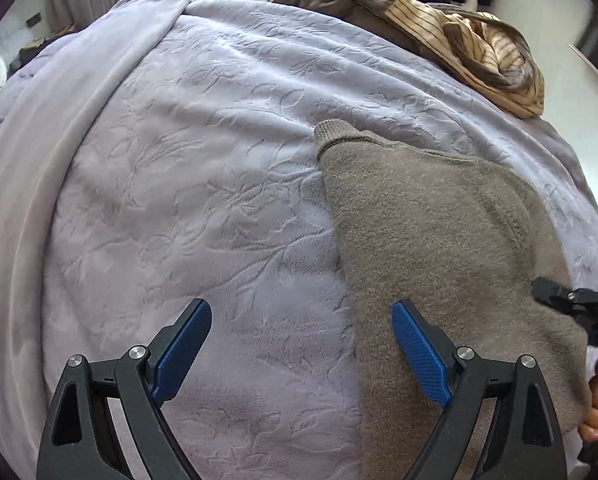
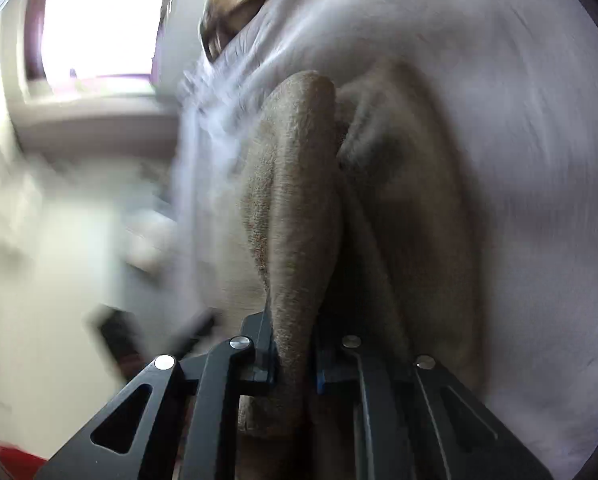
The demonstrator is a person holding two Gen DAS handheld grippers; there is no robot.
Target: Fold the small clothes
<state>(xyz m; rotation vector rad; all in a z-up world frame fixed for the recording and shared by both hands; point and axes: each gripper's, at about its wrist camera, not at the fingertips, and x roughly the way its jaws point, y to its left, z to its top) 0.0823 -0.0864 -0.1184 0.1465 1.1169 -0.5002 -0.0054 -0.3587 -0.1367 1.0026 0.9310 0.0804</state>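
Observation:
A grey-brown fleecy garment (image 1: 431, 232) lies on the lilac bedspread (image 1: 203, 184), its ribbed cuff pointing toward the far side. My left gripper (image 1: 301, 318) hovers above its left edge with the blue pads wide open and nothing between them; the right-hand pad is over the cloth. At the right edge the other gripper's black tip (image 1: 555, 294) reaches onto the garment, a hand below it. In the blurred right wrist view my right gripper (image 2: 295, 356) is shut on a raised fold of the garment (image 2: 295, 208), which stands up between the jaws.
A heap of brown and tan striped clothes (image 1: 451, 28) lies at the far side of the bed. A smooth lilac sheet (image 1: 59, 152) runs down the left. A bright window (image 2: 99, 16) and pale floor (image 2: 51, 264) show beyond the bed edge.

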